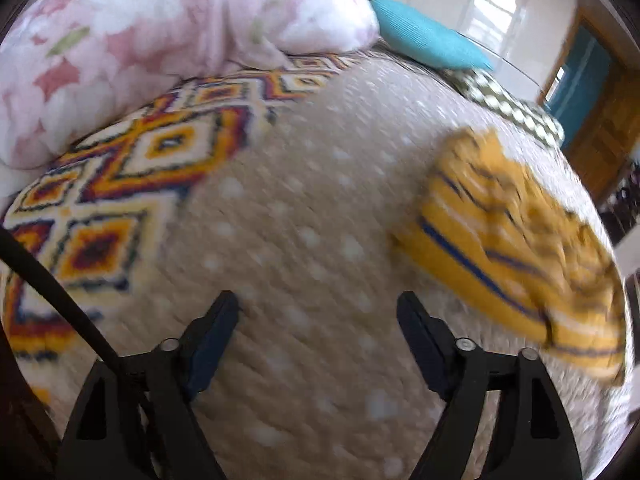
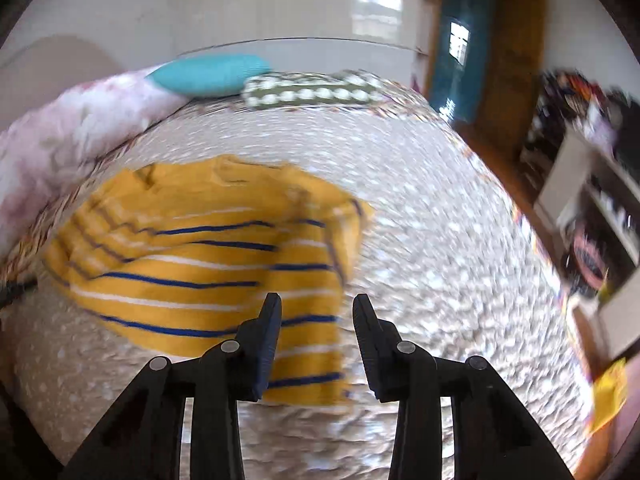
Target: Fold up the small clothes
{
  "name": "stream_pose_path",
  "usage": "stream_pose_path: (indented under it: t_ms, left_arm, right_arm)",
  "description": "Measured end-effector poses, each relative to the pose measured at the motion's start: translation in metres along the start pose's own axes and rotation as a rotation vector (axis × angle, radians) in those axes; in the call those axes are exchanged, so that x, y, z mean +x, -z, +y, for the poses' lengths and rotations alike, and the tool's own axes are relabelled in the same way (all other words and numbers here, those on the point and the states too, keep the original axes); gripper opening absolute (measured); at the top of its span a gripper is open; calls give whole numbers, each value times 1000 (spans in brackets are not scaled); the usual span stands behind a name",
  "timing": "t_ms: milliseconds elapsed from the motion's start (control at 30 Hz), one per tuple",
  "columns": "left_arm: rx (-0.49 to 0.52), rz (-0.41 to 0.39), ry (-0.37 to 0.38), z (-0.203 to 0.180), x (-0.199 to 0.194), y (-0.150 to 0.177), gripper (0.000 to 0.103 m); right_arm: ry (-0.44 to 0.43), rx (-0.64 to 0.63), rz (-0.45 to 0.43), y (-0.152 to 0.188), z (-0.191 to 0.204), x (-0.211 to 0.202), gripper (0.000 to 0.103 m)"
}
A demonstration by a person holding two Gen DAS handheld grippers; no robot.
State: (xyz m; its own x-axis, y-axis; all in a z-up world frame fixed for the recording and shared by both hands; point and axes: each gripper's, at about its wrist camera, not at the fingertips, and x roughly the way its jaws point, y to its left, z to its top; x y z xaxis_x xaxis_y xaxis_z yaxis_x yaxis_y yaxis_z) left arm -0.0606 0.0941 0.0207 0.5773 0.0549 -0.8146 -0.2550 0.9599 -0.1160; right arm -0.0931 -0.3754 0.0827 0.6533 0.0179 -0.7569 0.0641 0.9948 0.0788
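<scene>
A small yellow garment with blue and white stripes (image 2: pixel 208 264) lies crumpled on the beige dotted bedspread (image 2: pixel 420 240). In the left wrist view the garment (image 1: pixel 516 248) is to the right of my left gripper (image 1: pixel 318 304), which is open, empty and apart from it over bare bedspread (image 1: pixel 288 216). My right gripper (image 2: pixel 316 304) is open and empty, just above the garment's near right edge. Both views are blurred by motion.
A pink floral quilt (image 1: pixel 140 40) is bundled at the back left beside a patterned blanket (image 1: pixel 120 184). A teal pillow (image 2: pixel 208 74) and a green checked cushion (image 2: pixel 312 90) lie at the head. A shelf unit (image 2: pixel 592 216) and a door (image 2: pixel 460 40) are to the right.
</scene>
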Motion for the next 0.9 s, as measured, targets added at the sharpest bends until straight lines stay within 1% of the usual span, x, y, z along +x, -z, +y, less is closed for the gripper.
stream_pose_path:
  t_ms: [67, 133, 167, 200, 233, 300, 367, 467, 533, 667, 733, 833, 900]
  left_arm:
    - [77, -42, -85, -17, 2, 12, 86]
    - [121, -57, -141, -27, 4, 17, 87]
    - [129, -54, -156, -30, 7, 17, 90]
    - [124, -45, -159, -29, 9, 16, 93]
    - [114, -36, -156, -28, 11, 15, 94]
    - [96, -26, -143, -25, 13, 13, 96]
    - [98, -39, -141, -25, 13, 14, 96]
    - [104, -56, -143, -26, 11, 17, 96]
    - [104, -61, -141, -24, 10, 19, 96]
    - [121, -71, -155, -26, 9, 21, 96]
    - [121, -69, -156, -26, 9, 21, 97]
    - [119, -69, -154, -26, 9, 21, 97]
    - [119, -70, -153, -26, 9, 21, 97]
  right_arm:
    - [-40, 49, 8, 3, -10, 15, 53]
    - [-122, 83, 53, 6, -15, 35, 53]
    - [-193, 111, 73, 8, -18, 43, 34]
    - [-248, 136, 84, 12, -20, 46, 21]
    - [-267, 152, 84, 14, -25, 47, 21]
    - [-299, 166, 88, 13, -35, 52, 16]
    - [-310, 167, 108, 14, -47, 61, 15]
    - [-339, 177, 121, 15, -61, 70, 16]
    - [-348, 187, 108, 20, -63, 71, 22]
    - [-423, 310, 87, 34, -81, 76, 24]
    - [-401, 295, 76, 35, -78, 73, 25]
    - [-333, 235, 55, 34, -66, 66, 30]
    - [-310, 227, 46, 33, -65, 64, 37]
